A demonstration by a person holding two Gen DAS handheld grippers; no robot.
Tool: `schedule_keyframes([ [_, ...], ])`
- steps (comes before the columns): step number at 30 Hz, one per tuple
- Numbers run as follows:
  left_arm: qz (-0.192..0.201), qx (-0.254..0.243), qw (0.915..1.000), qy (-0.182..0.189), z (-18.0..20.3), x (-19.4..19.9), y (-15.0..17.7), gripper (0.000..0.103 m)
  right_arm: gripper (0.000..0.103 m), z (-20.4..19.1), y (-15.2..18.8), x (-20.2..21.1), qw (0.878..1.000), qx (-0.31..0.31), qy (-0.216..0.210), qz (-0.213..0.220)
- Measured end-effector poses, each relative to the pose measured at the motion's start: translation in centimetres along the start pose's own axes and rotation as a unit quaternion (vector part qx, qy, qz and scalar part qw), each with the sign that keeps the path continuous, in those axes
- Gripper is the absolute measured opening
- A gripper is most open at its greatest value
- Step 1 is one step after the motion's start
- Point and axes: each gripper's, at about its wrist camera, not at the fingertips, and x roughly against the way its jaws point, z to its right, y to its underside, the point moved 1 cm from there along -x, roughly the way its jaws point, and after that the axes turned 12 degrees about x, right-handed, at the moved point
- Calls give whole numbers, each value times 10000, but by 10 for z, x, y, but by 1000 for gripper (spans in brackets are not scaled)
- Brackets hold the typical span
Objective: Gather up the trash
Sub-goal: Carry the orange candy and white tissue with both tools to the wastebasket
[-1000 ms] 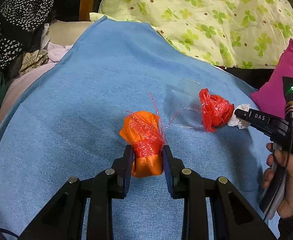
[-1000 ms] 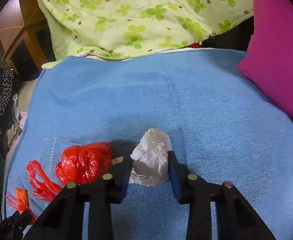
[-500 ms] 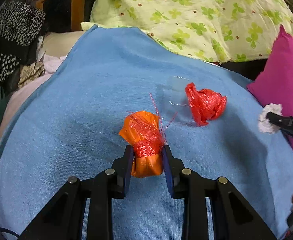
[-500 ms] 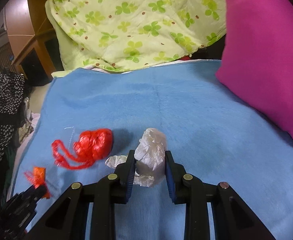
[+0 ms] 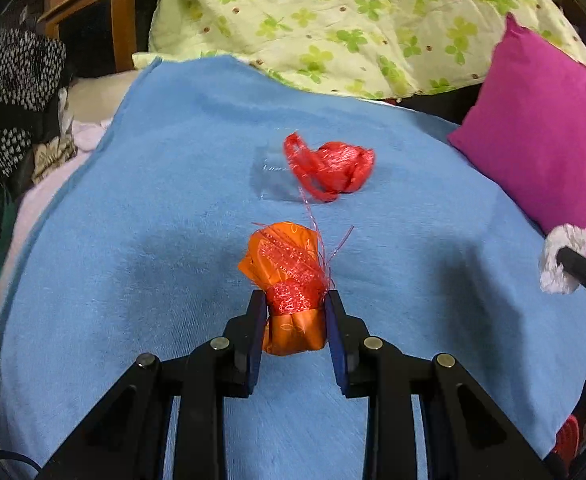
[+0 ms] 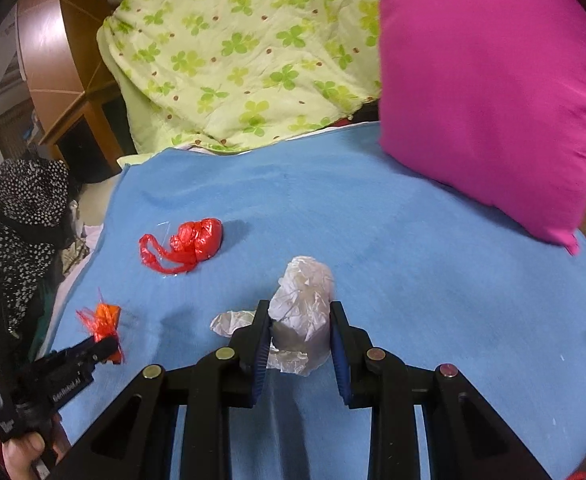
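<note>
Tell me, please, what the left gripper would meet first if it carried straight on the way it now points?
Probably the blue blanket, just short of the red plastic bag; the left gripper points downward, clamped on the orange wrapper. Depth is uncertain.

From my left wrist view, my right gripper (image 5: 561, 264) is cut off by the right edge; only one black finger tip and part of the white crumpled paper (image 5: 561, 260) show. The clutter at the lower right corner is too dark to name. From my right wrist view, the pink cushion (image 6: 489, 92) runs off the top edge, and my own fingers hide the paper's (image 6: 303, 308) sides.
</note>
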Motion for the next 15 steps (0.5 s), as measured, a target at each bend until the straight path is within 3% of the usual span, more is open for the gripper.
schedule_keyframes([
  [15, 233, -480, 9985, 104, 39, 67, 25, 31, 30, 25, 45, 80, 9980, -455, -118, 415],
])
